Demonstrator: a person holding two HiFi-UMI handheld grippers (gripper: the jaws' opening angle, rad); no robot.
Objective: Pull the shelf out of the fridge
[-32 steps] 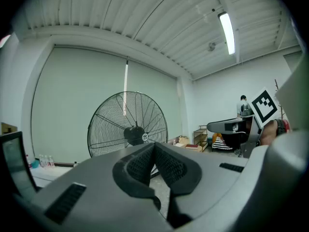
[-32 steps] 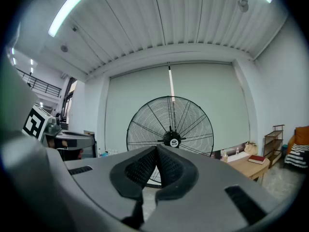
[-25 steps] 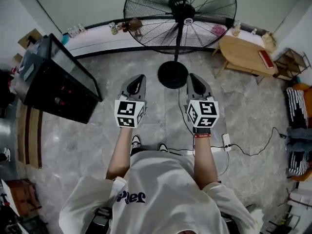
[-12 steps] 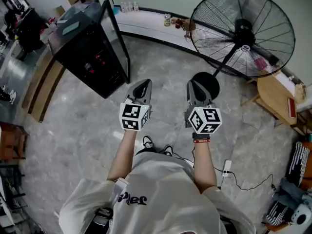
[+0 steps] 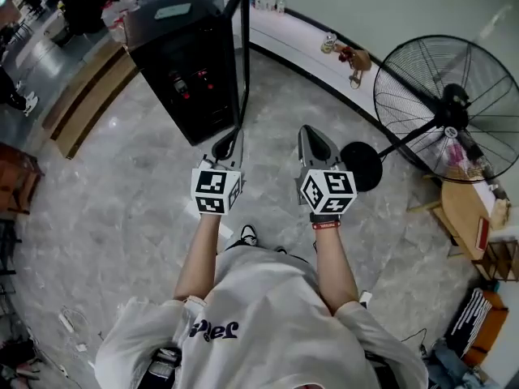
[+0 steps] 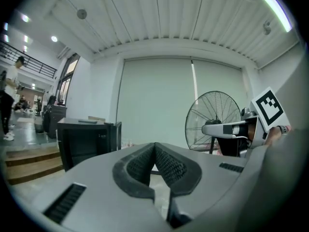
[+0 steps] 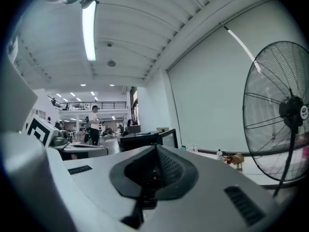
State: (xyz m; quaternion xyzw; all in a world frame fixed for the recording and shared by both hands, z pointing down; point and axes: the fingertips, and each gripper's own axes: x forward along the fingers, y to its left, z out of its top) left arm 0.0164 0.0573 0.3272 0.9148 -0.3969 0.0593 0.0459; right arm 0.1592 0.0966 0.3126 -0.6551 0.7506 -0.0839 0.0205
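At the bottom of the head view the person's white shirt (image 5: pixel 268 322) fills the frame and is cut off by the lower edge, with only the tips of the shoes (image 5: pixel 248 235) showing past it. Both forearms reach up to mid-frame. The left gripper (image 5: pixel 229 141) and the right gripper (image 5: pixel 310 138) are held side by side over bare grey floor (image 5: pixel 122 217), apart from each other and touching nothing. In its own view the left gripper (image 6: pixel 154 148) has its ribbed pads brought together at the tips with nothing between them. The right gripper (image 7: pixel 155 151) looks the same, closed and empty, though the hollow behind its pads is dark. Beyond the left gripper, in the upper left of the head view, stands the black fridge (image 5: pixel 174 55). Its glass door (image 5: pixel 242 51) is swung open, and the door's lower corner comes just above the left gripper's tip in the picture. The inside is dark: a few small red spots show, but the shelf cannot be picked out, so it is probably inside. At the right a large standing fan (image 5: pixel 450 108) tilts across the frame, and a wooden table (image 5: pixel 464 209) below it is cropped by the edge. Farthest off, a low white ledge (image 5: pixel 300 35) along the wall holds small bottles too tiny to identify.
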